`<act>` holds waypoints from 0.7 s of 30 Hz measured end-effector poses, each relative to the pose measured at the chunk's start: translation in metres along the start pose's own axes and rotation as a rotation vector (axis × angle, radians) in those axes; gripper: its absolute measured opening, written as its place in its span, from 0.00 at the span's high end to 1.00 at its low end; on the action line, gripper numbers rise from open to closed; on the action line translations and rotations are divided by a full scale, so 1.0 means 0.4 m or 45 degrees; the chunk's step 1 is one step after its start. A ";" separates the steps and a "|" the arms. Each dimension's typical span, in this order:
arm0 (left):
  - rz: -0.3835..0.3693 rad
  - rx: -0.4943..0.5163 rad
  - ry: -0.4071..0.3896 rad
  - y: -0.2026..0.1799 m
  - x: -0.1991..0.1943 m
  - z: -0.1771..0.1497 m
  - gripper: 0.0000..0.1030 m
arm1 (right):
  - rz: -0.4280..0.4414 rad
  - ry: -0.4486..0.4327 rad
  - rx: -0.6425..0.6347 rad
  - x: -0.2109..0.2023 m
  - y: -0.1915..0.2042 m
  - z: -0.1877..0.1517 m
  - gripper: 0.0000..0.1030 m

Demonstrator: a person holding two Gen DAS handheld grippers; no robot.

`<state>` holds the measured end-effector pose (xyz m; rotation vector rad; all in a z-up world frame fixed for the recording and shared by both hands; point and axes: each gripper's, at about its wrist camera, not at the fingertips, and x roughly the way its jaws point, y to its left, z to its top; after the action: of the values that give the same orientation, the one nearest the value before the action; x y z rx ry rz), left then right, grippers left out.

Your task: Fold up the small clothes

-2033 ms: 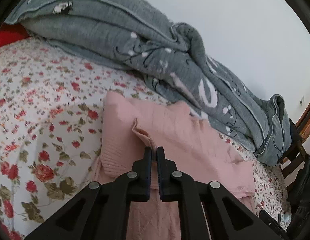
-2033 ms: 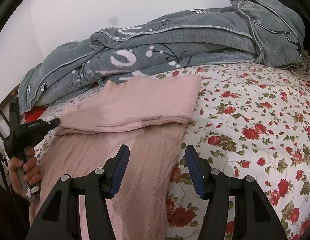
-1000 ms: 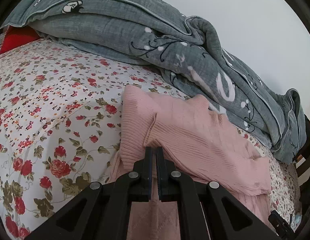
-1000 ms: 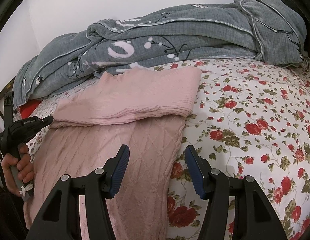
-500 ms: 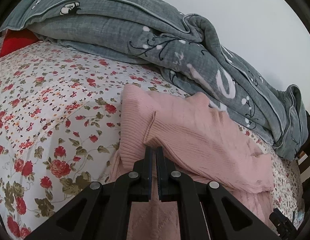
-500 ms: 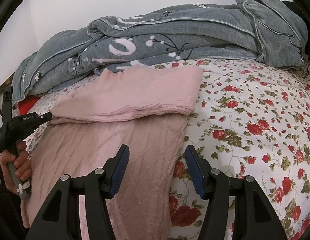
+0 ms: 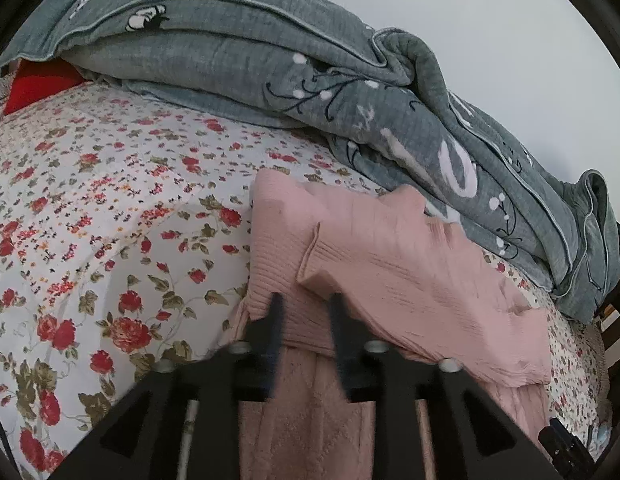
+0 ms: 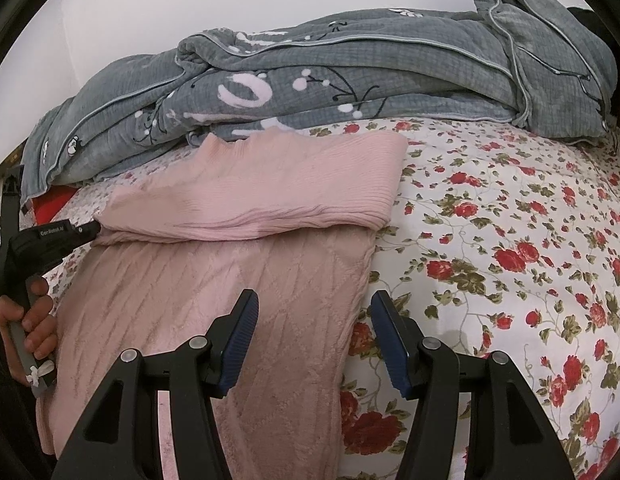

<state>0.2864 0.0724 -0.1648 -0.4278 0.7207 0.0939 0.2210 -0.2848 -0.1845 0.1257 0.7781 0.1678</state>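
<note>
A pale pink knitted sweater is lying spread on a white bedsheet printed with red roses, with its ribbed upper part folded down over the cable-patterned body. The left hand-held black gripper is sitting at the sweater's near edge, its two fingers parted with pink knit showing in the gap between them; the fingers are motion-blurred, and whether they are touching the fabric cannot be told. In the left wrist view a ribbed pink sleeve is lying across the folded part, just beyond the fingertips. In the right wrist view the same left gripper is showing at the far left, its tip meeting the left end of the fold, with the person's left hand wrapped round the handle.

The right hand-held gripper with blue pads is hanging wide apart and holding nothing, its left finger over the cable-knit body and its right finger over the rose sheet, so the sweater's right edge is running between them.

Behind the sweater a grey quilted blanket with white and black flower motifs is lying heaped against the wall, touching the sweater's far edge. A red object is peeking from under the blanket, mostly hidden. The sweater's lower end is cut off by the grippers and the frame edge.
</note>
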 end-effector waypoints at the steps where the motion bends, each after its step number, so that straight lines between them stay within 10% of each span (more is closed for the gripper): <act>1: 0.008 0.001 -0.010 0.000 -0.004 0.000 0.63 | -0.002 0.001 -0.002 0.001 0.000 0.000 0.44; 15: -0.060 0.034 -0.045 -0.014 -0.011 0.004 0.55 | -0.008 0.011 -0.021 0.002 0.004 0.000 0.43; 21: -0.104 0.060 -0.009 -0.031 0.014 0.006 0.94 | -0.004 0.013 -0.017 0.002 0.003 0.001 0.43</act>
<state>0.2949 0.0617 -0.1627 -0.4116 0.6962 0.0014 0.2218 -0.2835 -0.1844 0.1106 0.7875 0.1707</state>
